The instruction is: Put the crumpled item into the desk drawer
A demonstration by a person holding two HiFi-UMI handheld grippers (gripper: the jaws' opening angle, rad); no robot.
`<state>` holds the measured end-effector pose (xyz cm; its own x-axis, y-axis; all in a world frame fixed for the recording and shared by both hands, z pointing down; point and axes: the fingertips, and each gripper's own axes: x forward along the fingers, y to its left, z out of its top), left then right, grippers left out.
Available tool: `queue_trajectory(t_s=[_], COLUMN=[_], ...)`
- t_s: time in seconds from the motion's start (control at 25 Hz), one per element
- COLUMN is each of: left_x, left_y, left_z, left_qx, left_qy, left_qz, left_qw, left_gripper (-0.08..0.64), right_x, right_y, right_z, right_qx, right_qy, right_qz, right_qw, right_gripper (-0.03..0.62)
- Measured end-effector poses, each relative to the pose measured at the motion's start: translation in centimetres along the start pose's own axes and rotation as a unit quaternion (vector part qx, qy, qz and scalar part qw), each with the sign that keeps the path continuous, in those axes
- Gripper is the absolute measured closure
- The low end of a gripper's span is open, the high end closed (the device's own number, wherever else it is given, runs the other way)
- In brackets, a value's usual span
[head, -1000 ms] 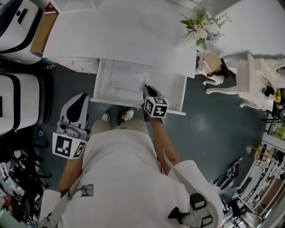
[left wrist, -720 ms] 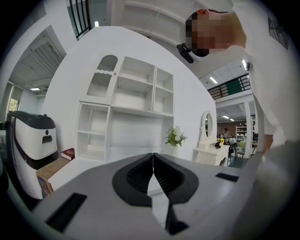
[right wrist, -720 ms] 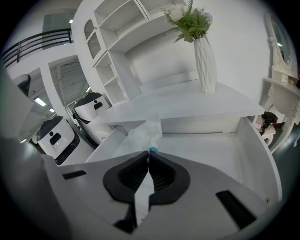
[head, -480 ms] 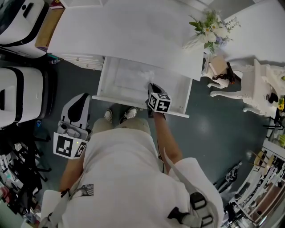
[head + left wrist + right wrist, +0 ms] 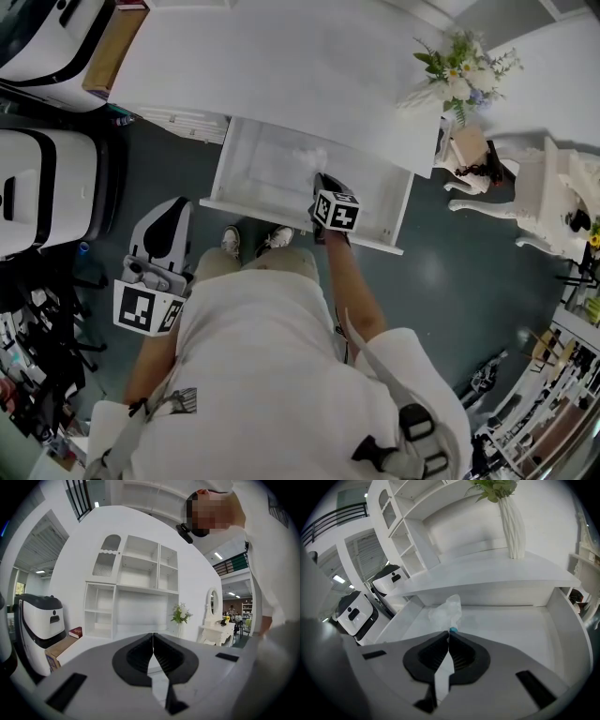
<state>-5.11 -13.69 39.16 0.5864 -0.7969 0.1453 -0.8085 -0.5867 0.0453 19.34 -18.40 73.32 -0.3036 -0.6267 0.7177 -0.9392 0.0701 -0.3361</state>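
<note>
The white desk drawer (image 5: 272, 208) stands pulled open below the desk top (image 5: 281, 66). My right gripper (image 5: 319, 180) reaches over the drawer's front edge, shut on the crumpled item (image 5: 309, 159), a clear crinkled plastic piece with a small blue bit at the jaw tips. In the right gripper view the crumpled item (image 5: 446, 610) sticks up from the shut gripper (image 5: 450, 635), above the drawer's bare floor (image 5: 511, 625). My left gripper (image 5: 167, 214) hangs by the person's left side, away from the desk. It is shut (image 5: 153, 637) with nothing in it.
A vase of flowers (image 5: 459, 75) stands at the desk's right end. Two white machines (image 5: 37, 187) stand on the floor to the left, with a cardboard box (image 5: 112, 42) beside the desk. A white dressing table (image 5: 553, 178) stands to the right. The person's shoes (image 5: 251, 242) are under the drawer front.
The right gripper with the crumpled item has edged slightly further in over the drawer. The left gripper has stayed where it was.
</note>
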Motion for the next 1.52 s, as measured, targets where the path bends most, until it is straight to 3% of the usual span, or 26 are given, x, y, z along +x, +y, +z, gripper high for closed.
queue_trajectory(t_s=[0.92,1.52], left_x=[-1.0,-1.2], left_y=[2.0,2.9], left_z=[0.0,-0.3], left_qx=[0.000,-0.004], left_qy=[0.009,0.013], left_qz=[0.034,0.026], left_qw=[0.9994,0.9996], left_gripper=[0.543,0.543], right_x=[3.4,4.1], right_y=[-1.2,-2.4], right_z=[-1.0,-1.8], right_qx=[-0.008,0.005], right_qy=[0.044,0.067], right_qz=[-0.015,-0.048], right_qw=[0.999,0.997], right_gripper=[0.578,0.578])
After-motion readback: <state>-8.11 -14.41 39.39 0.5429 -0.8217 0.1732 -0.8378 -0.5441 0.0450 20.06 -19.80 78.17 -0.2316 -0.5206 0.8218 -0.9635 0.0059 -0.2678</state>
